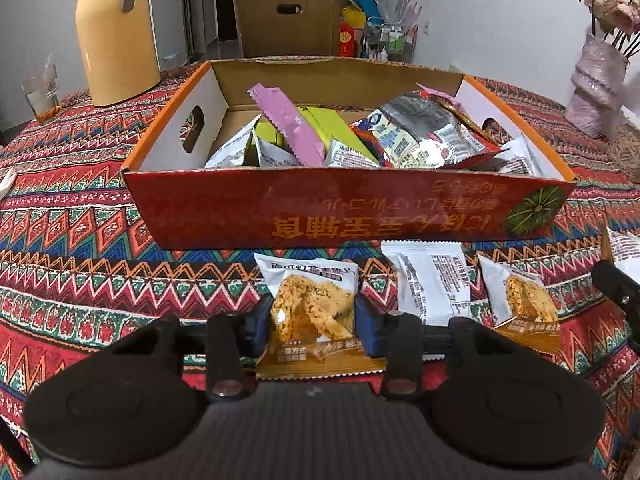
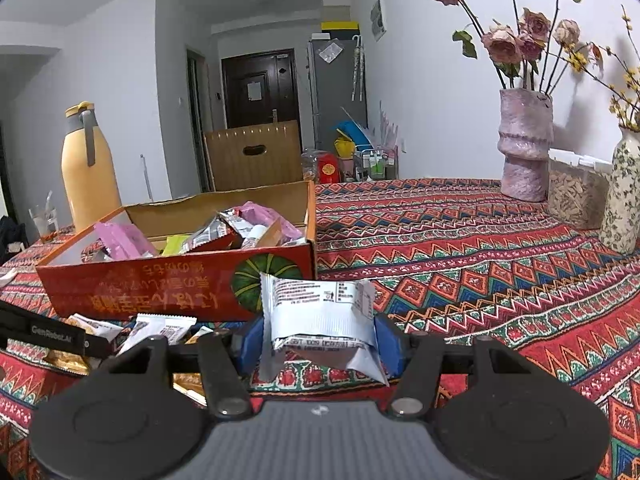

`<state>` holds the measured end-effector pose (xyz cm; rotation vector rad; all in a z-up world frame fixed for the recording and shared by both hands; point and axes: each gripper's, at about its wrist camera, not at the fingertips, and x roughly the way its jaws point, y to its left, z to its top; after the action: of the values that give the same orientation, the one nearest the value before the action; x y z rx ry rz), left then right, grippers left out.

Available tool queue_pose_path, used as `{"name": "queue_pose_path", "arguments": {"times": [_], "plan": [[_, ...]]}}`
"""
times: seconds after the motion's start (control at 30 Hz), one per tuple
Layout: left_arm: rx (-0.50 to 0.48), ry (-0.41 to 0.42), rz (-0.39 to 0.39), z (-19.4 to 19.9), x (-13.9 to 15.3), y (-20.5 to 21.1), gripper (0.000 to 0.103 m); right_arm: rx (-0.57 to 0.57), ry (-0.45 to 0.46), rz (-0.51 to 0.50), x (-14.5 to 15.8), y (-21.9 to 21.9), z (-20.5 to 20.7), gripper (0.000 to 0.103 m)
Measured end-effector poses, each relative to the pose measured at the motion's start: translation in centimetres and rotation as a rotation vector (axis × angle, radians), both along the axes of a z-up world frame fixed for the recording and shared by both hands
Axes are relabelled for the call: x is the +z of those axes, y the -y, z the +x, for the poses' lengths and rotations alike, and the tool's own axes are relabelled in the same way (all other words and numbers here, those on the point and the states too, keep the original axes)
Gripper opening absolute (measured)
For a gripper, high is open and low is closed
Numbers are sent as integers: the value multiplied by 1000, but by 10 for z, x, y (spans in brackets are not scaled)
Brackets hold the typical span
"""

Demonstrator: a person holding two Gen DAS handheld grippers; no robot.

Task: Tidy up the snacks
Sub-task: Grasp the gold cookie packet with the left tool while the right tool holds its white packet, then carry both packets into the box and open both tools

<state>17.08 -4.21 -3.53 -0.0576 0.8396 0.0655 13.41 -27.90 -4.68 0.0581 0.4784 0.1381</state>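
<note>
We clamp our left gripper (image 1: pixel 314 320) on a cracker packet (image 1: pixel 310 312) lying on the table (image 1: pixel 80 240) before the snack box (image 1: pixel 348 216); our right gripper (image 2: pixel 319 344) pinches a white packet (image 2: pixel 318 312) raised between its fingers.

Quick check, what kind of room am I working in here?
Most likely a home dining or living area: a patterned tablecloth, vases of dried roses, and a fridge beside the dark entry door.
</note>
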Motion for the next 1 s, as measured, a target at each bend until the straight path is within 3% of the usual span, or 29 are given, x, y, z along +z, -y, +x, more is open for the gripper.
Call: {"name": "queue_pose_path", "arguments": {"times": [0.33,0.63,1.0], "plan": [[-21,71,-1,-14,19,-8,43,23,16,-24,11,-9,-7,57],[-37,181,-10,-21,54,-14,43,71,63,-43,33,-31,-5,57],[-19,292,-29,-6,88,-25,43,118,117,-60,65,-63,27,57]]}}
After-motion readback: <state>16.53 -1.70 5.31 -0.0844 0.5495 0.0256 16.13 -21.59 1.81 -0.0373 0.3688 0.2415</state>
